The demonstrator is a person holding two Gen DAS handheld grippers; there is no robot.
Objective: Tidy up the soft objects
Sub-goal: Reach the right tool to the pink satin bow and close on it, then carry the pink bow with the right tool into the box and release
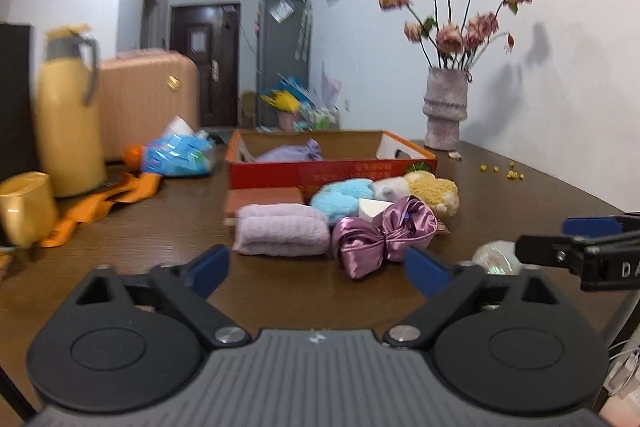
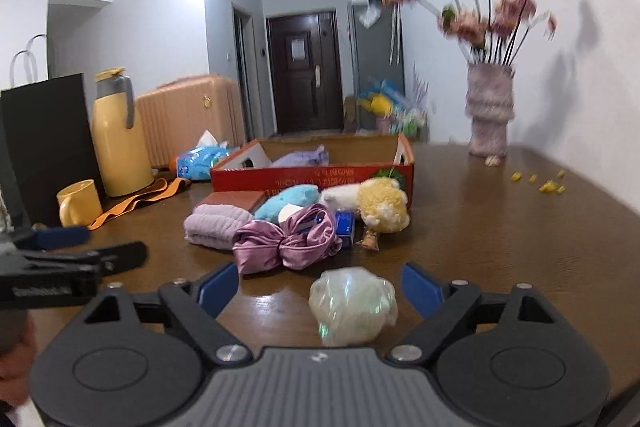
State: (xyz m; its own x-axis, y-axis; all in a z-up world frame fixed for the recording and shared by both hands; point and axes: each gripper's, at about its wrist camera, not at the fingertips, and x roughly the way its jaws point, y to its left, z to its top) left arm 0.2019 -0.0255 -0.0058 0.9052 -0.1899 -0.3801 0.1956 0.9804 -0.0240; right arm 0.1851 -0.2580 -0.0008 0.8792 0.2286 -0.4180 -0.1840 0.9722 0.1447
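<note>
The soft things lie bunched mid-bench just in front of the red cardboard box (image 1: 332, 175): a folded lilac towel (image 1: 281, 234) on the left, a shiny purple satin bow (image 1: 382, 237) just right of it and touching, a blue plush (image 1: 343, 199) behind them, and a yellow-and-white plush (image 1: 430, 193) at the right against the box front. A brick-red block (image 1: 264, 197) sits behind the towel. Inside the box rests a lilac pouch (image 1: 294, 151).

Nearer, apart from the heap, a pale iridescent wrapped ball (image 2: 353, 305) lies on the brown bench (image 2: 500, 247), between the blue fingertips of the right claw (image 2: 320, 289), which is spread wide with neither tip touching it. The left claw (image 1: 318, 267) is likewise spread wide and holds nothing, hovering near the towel and bow.

Far left stand a yellow thermos (image 1: 68, 115) and yellow mug (image 1: 26, 207), with an orange strap (image 1: 104, 203) beside them; a vase of pink flowers (image 1: 446, 107) stands far right by the wall.
</note>
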